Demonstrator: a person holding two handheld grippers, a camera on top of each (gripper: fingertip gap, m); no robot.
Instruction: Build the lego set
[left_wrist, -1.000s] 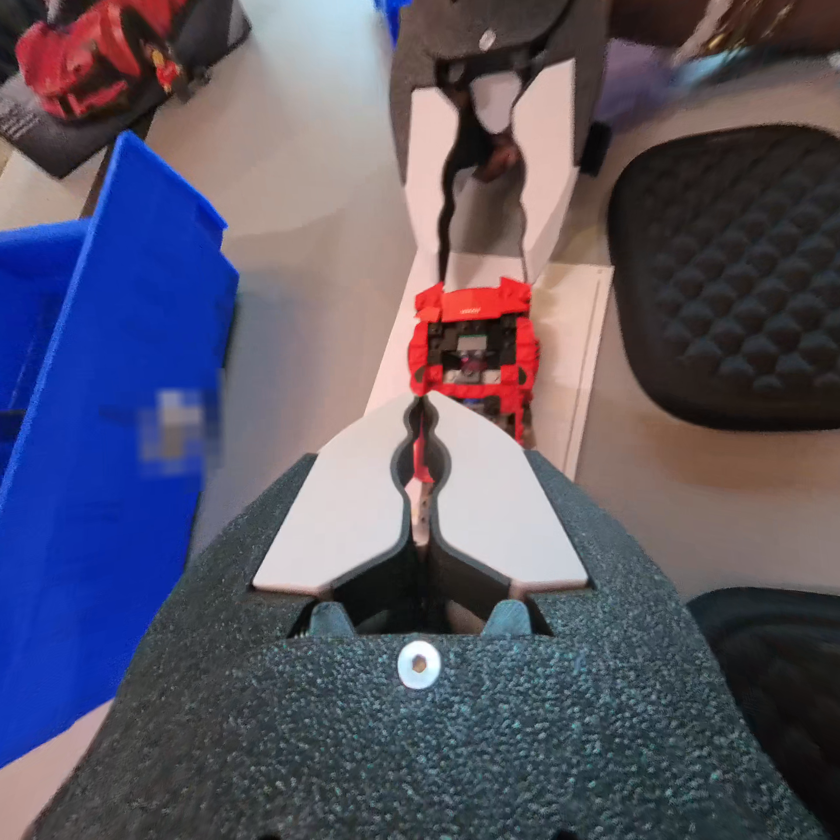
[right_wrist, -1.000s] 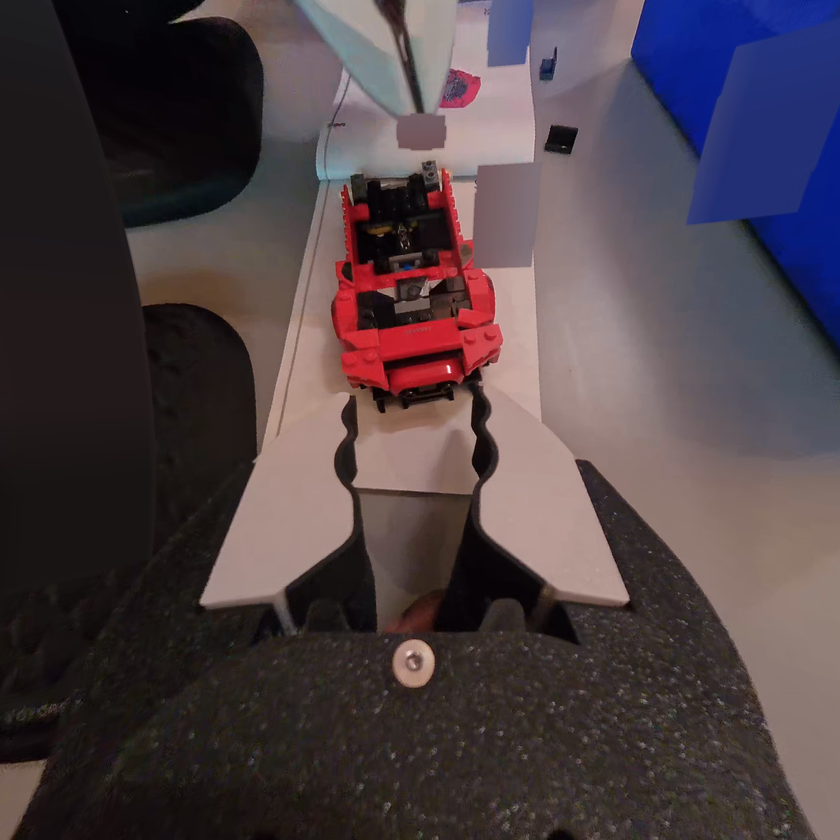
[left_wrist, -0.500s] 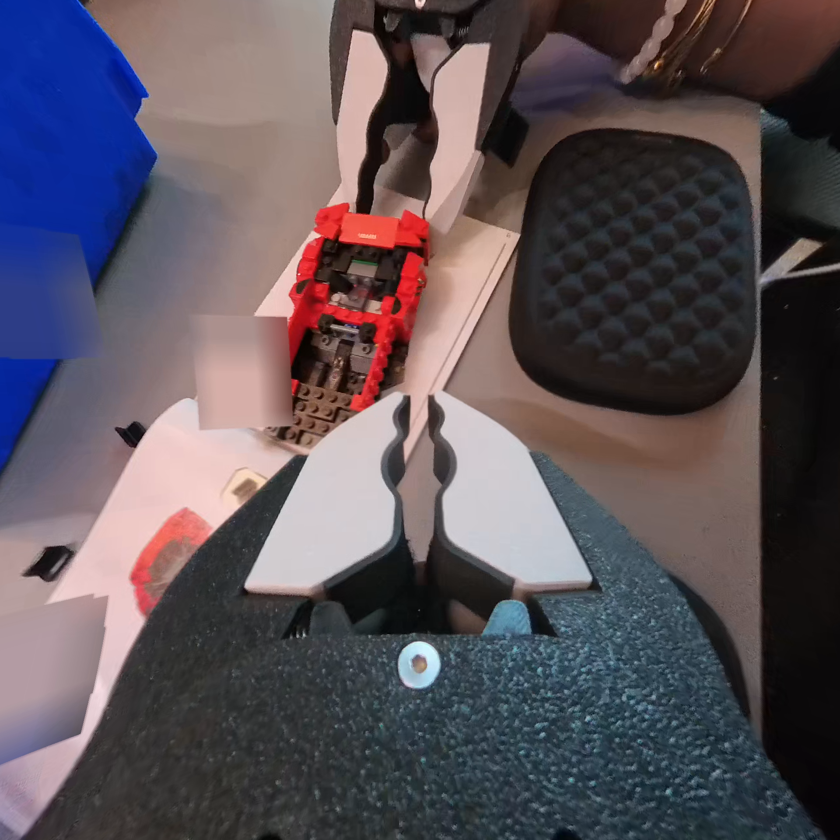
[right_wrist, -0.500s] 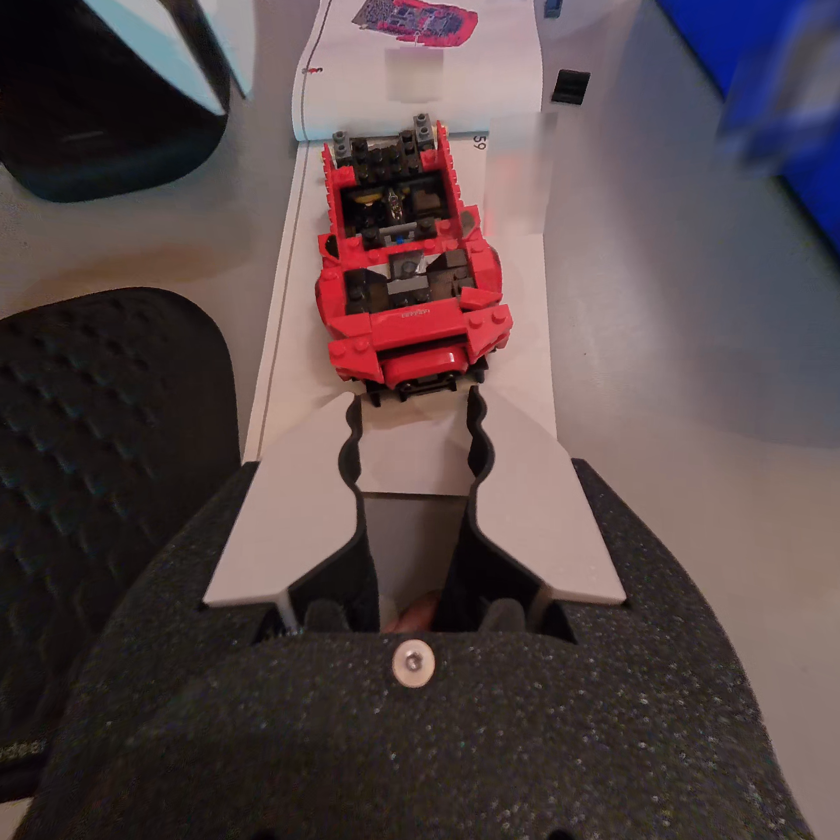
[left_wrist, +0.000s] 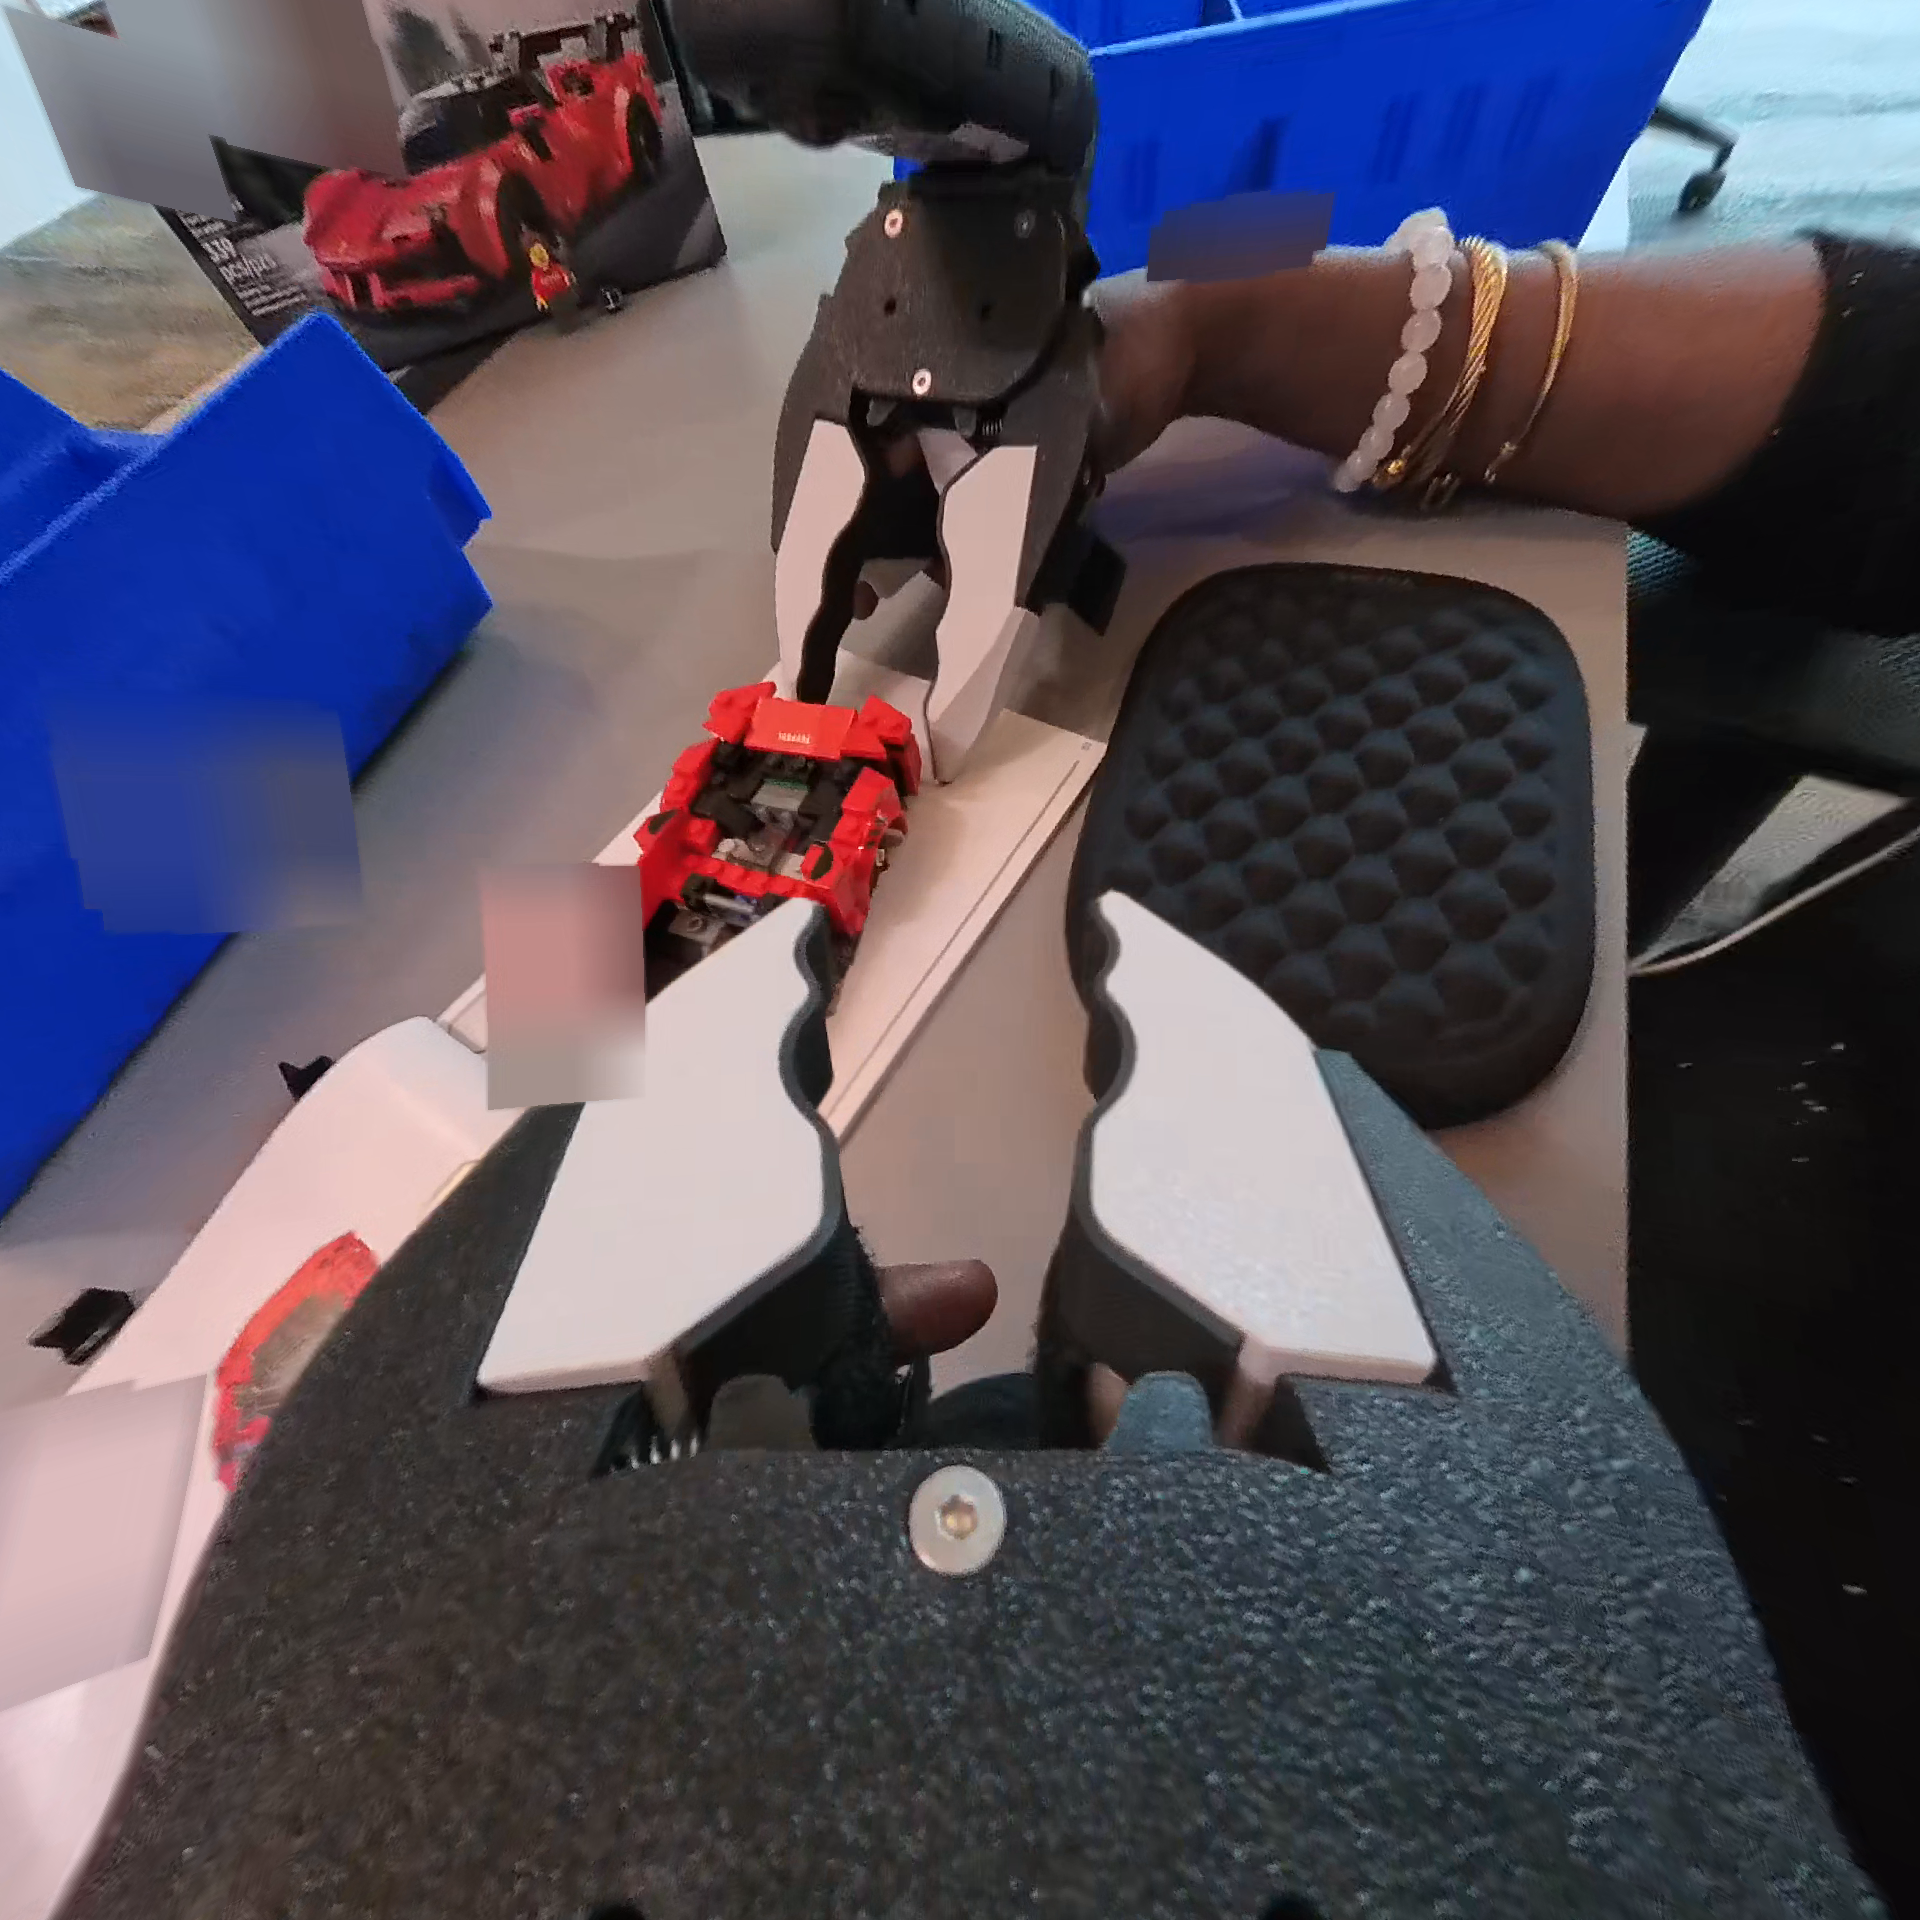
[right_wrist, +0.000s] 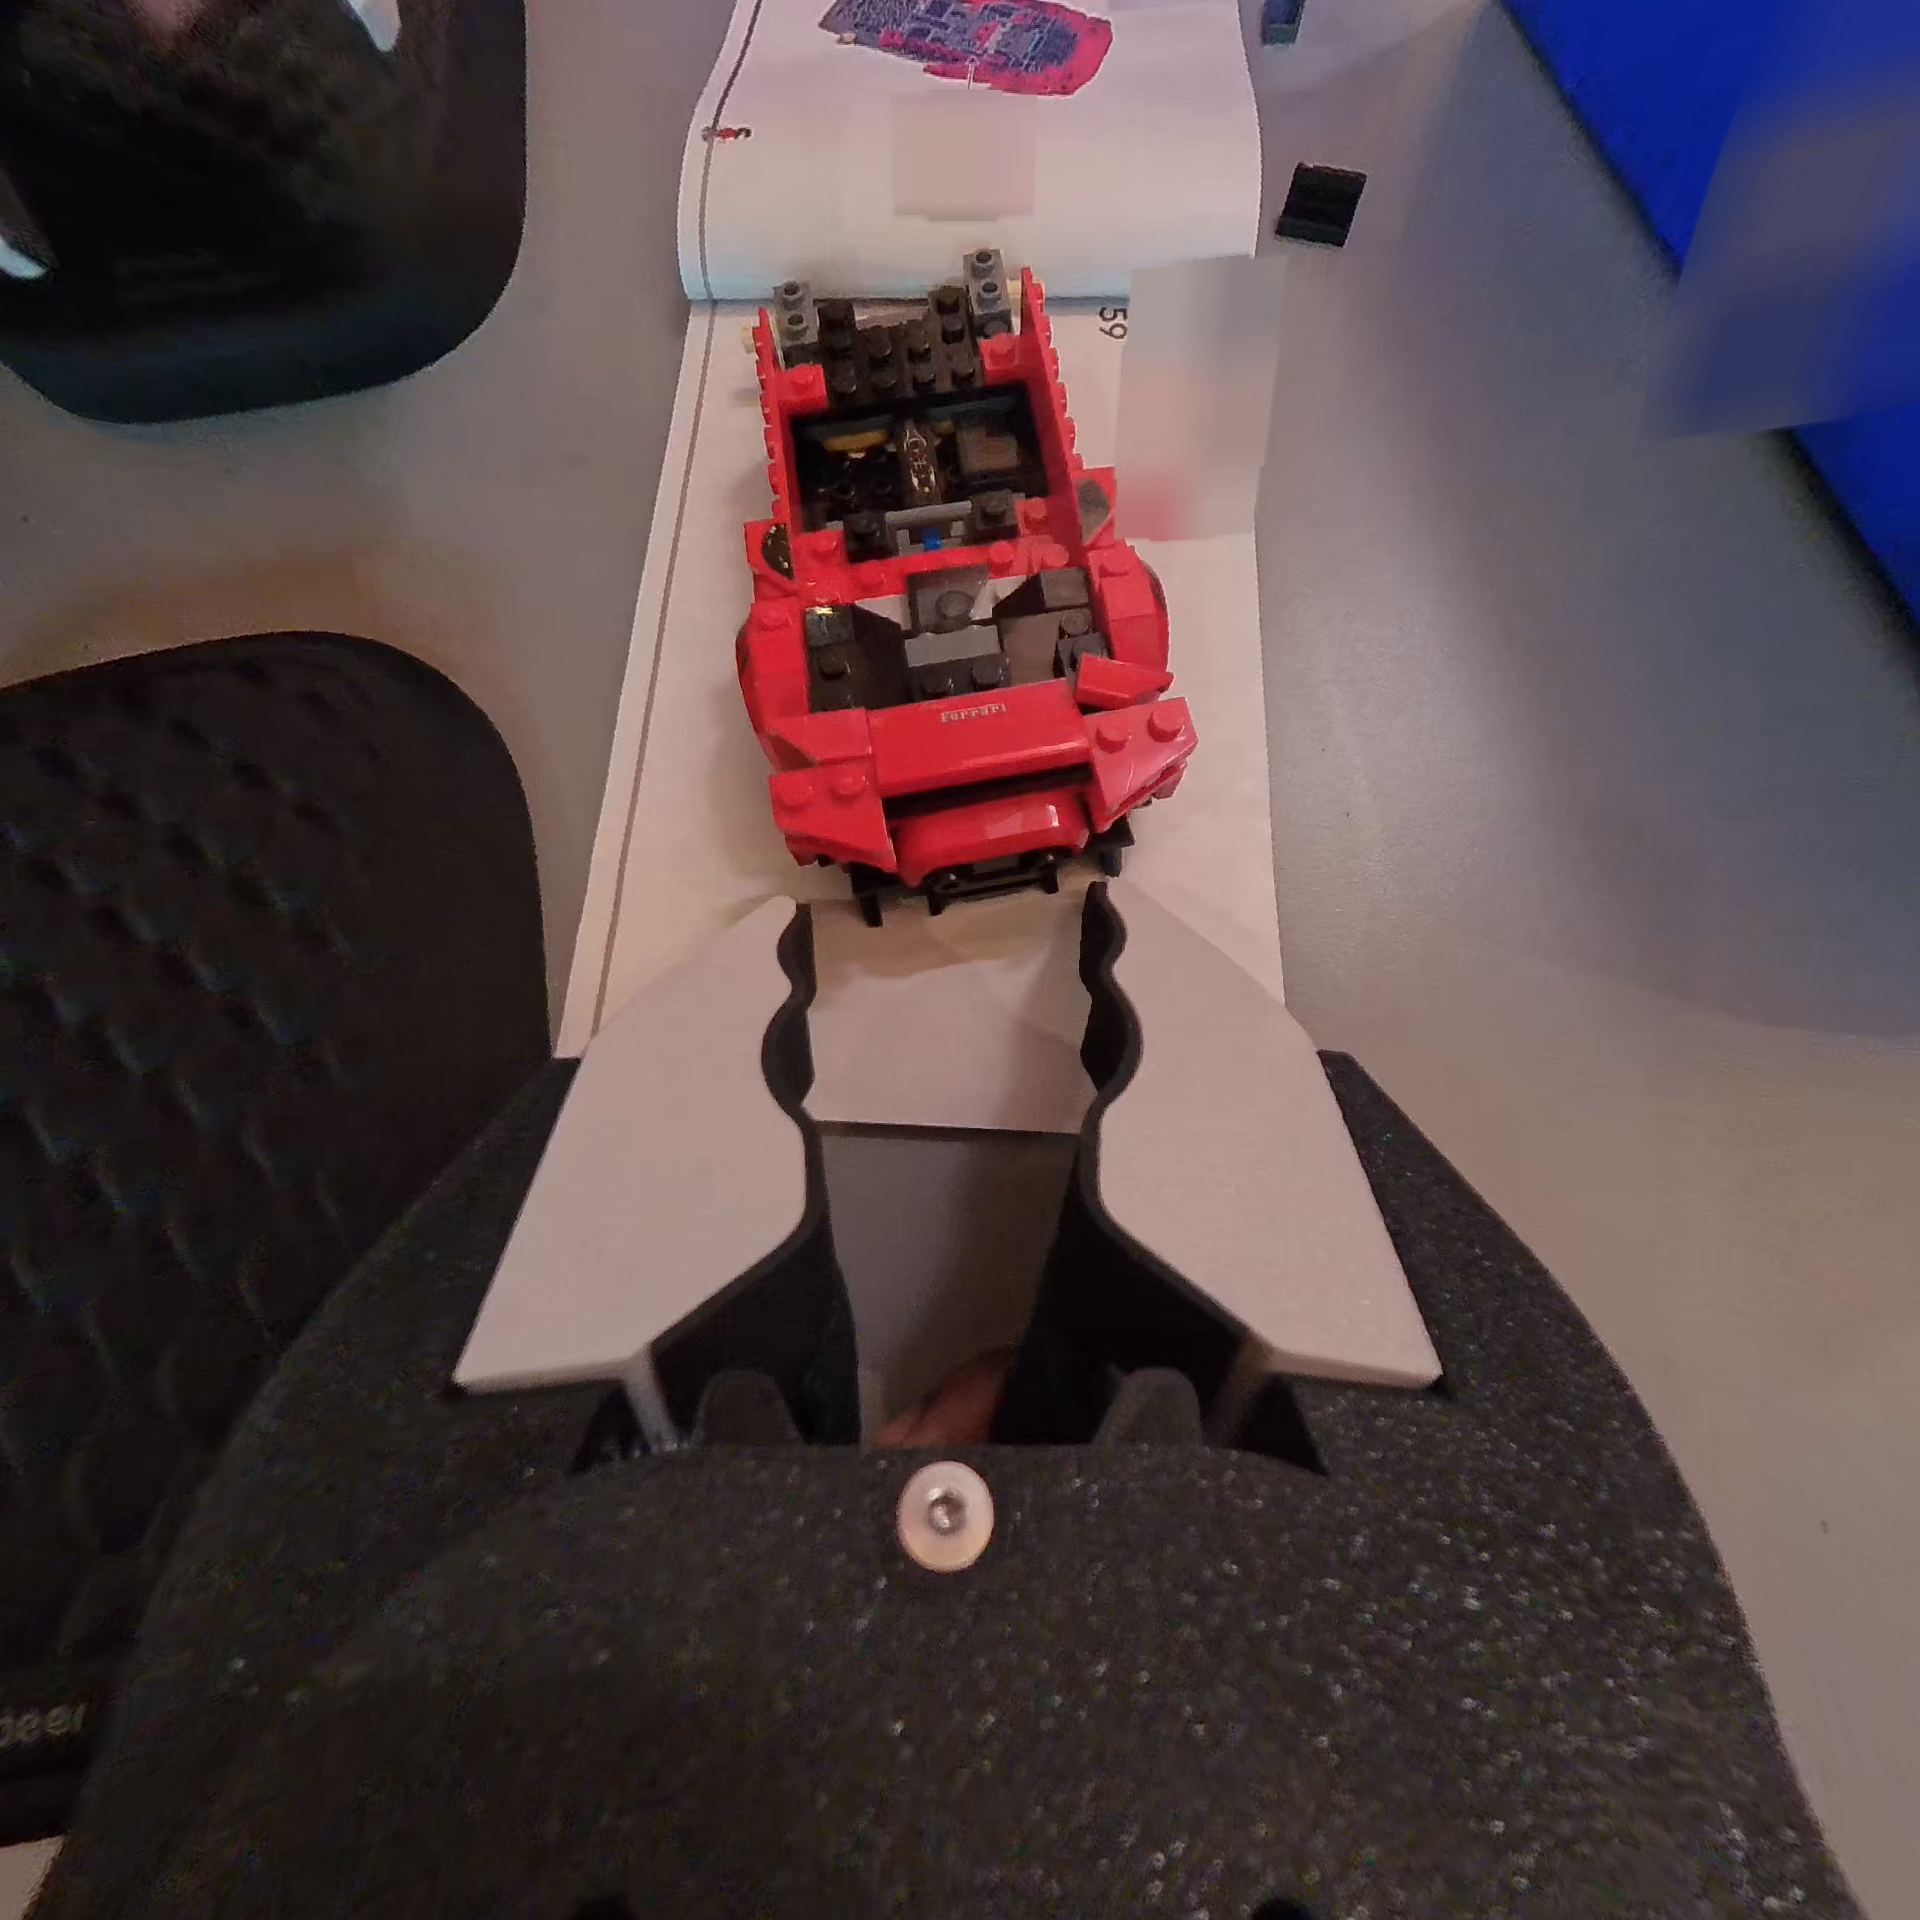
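Observation:
A part-built red and black lego car (right_wrist: 956, 644) stands on the open white instruction booklet (right_wrist: 665, 727). A small red wedge (right_wrist: 1122, 681) sits tilted on its front corner. My right gripper (right_wrist: 948, 914) is open and empty, its tips just short of the car's front bumper. In the left wrist view the car (left_wrist: 790, 821) lies ahead and to the left of my left gripper (left_wrist: 951, 935), which is open and empty above the edge of the booklet (left_wrist: 997, 831). The right gripper (left_wrist: 878, 727) shows at the car's far end, held by a hand.
Blue bins stand at the left (left_wrist: 208, 623) and the back (left_wrist: 1351, 114). The set's box (left_wrist: 468, 177) stands far left. A black padded cushion (left_wrist: 1340, 831) lies right of the booklet. Small black pieces (left_wrist: 78, 1335) (right_wrist: 1320, 203) lie on the grey table. The grippers' ends are close to 15 cm from one another.
My left gripper was shut at the car's rear; it has drawn back, swung to the right and opened. The right gripper has stayed open at the car's front.

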